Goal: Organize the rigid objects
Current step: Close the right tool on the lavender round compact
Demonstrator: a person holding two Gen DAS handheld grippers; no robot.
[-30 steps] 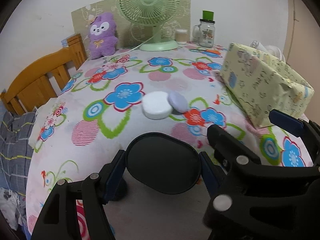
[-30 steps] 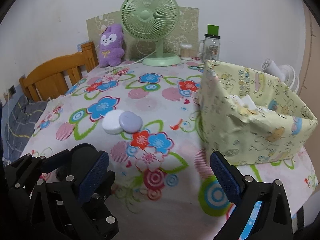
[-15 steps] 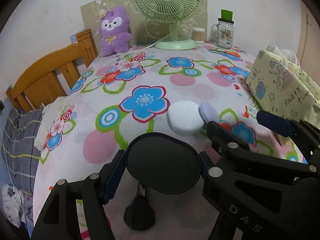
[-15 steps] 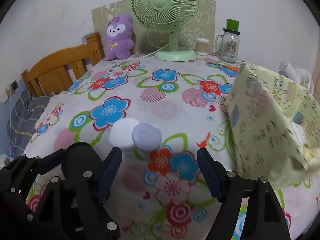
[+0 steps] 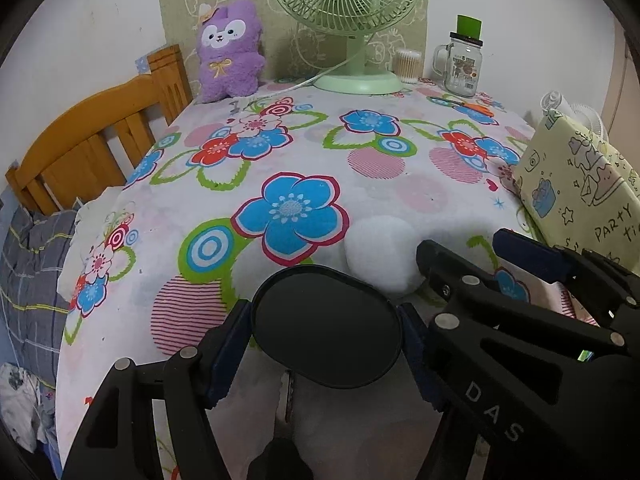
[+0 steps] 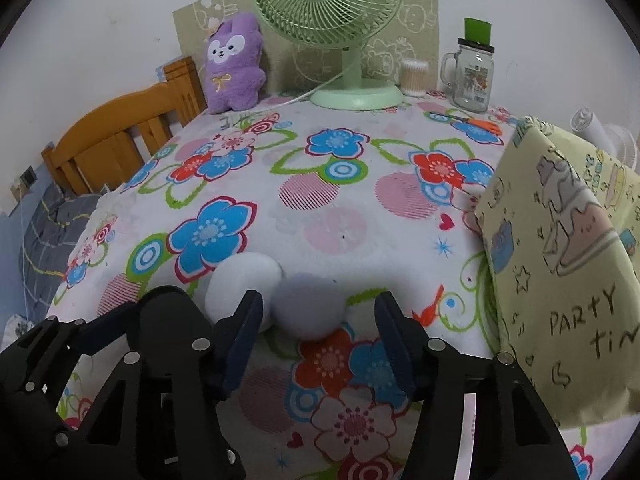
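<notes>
Two round cases lie ahead: the right gripper (image 6: 318, 312), jaws just narrowing but clear, now brackets the lilac case (image 6: 310, 306); the left gripper (image 5: 326, 334) clamps a black oval disc (image 5: 326, 330), white case (image 5: 382, 254) just beyond.

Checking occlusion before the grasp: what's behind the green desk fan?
Behind the green desk fan stands a beige cartoon-printed board against the white wall. The fan head and pole cover the board's middle, so the print there cannot be seen.

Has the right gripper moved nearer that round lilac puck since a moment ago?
Yes. The right gripper has advanced toward the round lilac puck, which now sits between its closing jaws, untouched, with the green fan looming larger.
</notes>
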